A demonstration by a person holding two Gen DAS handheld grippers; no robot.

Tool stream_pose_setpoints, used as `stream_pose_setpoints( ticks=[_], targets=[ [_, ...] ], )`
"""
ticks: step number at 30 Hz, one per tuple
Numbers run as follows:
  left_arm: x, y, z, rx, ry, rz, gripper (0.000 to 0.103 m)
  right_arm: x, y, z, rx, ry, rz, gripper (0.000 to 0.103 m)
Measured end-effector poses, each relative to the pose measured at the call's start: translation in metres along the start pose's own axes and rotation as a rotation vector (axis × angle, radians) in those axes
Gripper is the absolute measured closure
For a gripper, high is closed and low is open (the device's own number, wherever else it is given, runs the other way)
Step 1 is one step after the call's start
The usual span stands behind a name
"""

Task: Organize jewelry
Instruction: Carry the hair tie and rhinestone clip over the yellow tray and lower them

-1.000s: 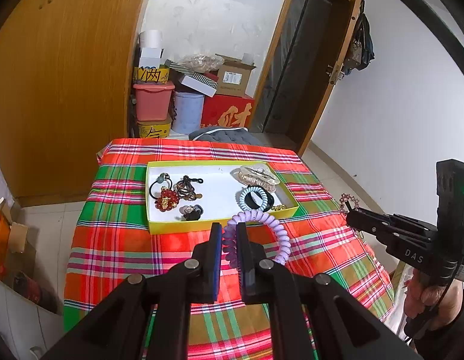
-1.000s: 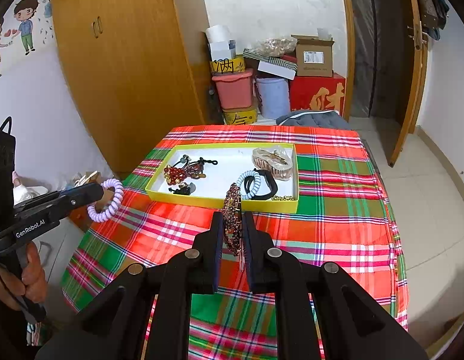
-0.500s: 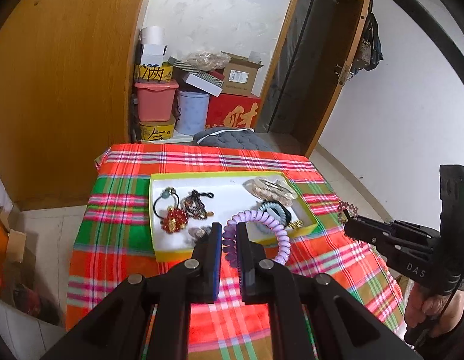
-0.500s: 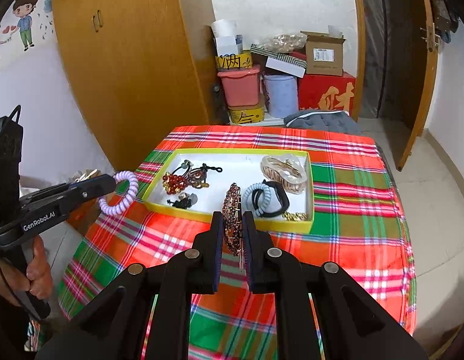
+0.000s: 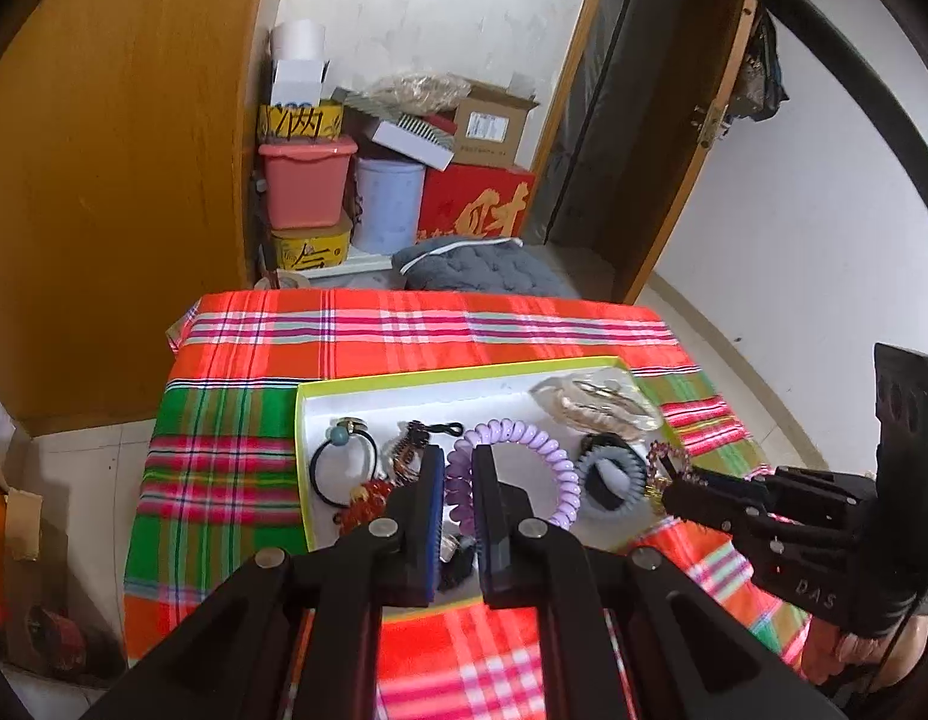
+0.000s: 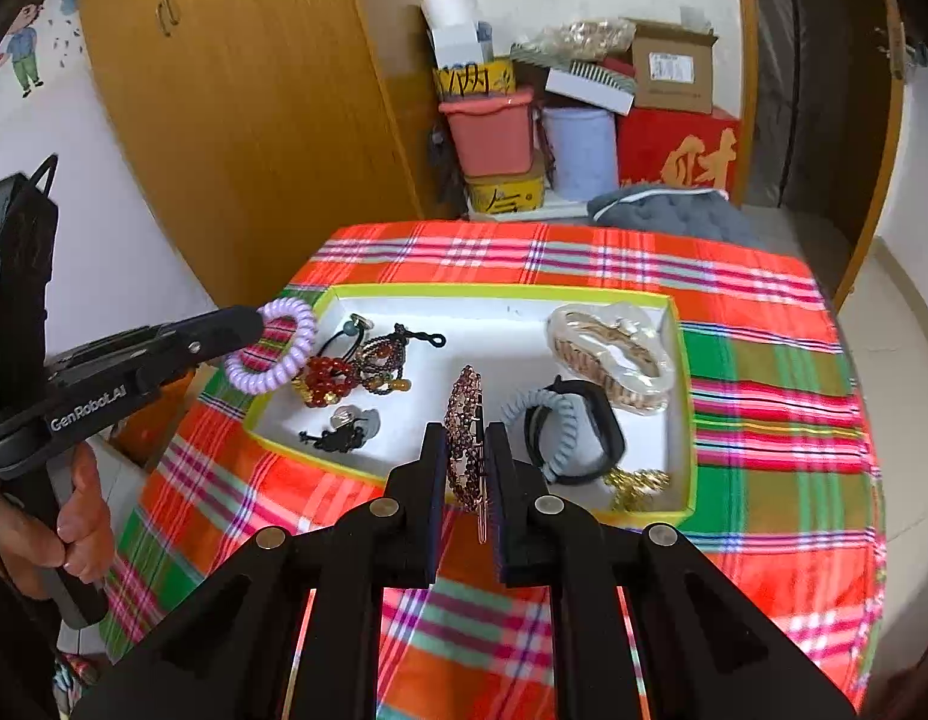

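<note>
A white tray with a yellow-green rim (image 5: 300, 444) (image 6: 500, 290) lies on the plaid cloth. It holds hair ties, a red bead bracelet (image 6: 324, 379), a black and grey coil tie pair (image 6: 569, 429) and a wrapped gold piece (image 6: 611, 354). My left gripper (image 5: 458, 459) is shut on a purple spiral hair tie (image 5: 524, 435), held above the tray's middle; from the right wrist view that tie (image 6: 272, 345) hangs at the tray's left edge. My right gripper (image 6: 466, 435) is shut on a dark red beaded hair clip (image 6: 464, 426) over the tray's near edge.
The table (image 6: 764, 420) under the red and green plaid cloth drops off on all sides. Behind it stand a wooden wardrobe (image 6: 236, 108), stacked boxes and tubs (image 5: 404, 180), a grey cushion (image 5: 482, 267) and an open doorway. A hand (image 6: 74, 516) grips the left tool.
Both grippers have moved forward and down toward the tray, which now looks larger and closer. Each still carries its piece, the purple tie and the beaded clip.
</note>
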State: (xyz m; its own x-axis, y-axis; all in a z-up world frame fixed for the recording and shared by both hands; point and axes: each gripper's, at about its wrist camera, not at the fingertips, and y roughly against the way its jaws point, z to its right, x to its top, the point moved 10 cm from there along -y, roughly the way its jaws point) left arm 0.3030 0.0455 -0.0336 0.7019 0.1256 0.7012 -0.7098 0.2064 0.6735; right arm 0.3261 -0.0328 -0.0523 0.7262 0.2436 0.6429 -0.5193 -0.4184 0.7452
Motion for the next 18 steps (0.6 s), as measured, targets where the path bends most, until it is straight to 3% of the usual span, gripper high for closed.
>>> stream_pose_setpoints(
  ticks=[18],
  targets=[
    [-0.001,-0.074,-0.026,-0.006,-0.001,-0.102,0.094,-0.016,-0.077,-0.007,0.033,-0.009,-0.155,0.090]
  ],
)
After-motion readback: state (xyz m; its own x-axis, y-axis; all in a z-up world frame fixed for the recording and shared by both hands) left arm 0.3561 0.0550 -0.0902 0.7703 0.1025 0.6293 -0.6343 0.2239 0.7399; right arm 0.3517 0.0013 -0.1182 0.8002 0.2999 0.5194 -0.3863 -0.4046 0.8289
